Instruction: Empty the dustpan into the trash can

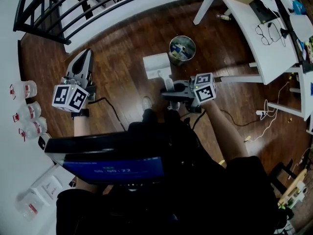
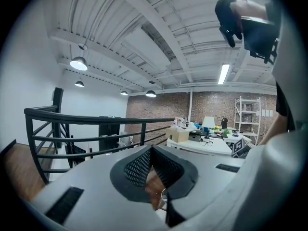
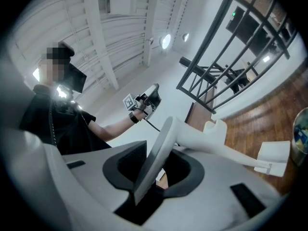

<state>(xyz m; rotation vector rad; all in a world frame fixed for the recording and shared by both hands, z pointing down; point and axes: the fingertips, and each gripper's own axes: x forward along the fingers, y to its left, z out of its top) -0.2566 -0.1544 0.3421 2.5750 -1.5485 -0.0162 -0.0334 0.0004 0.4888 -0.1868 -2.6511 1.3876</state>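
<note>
Clamping the dustpan (image 1: 157,65) by its handle end, the right gripper (image 1: 167,91) holds it just left of the can (image 1: 182,49), perhaps off the floor. It looks like light, stiff, slick plastic. The left gripper (image 1: 84,58) is clenched, empty.

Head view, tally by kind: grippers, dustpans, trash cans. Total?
grippers: 2 (left gripper, right gripper)
dustpan: 1
trash can: 1
total: 4
</note>
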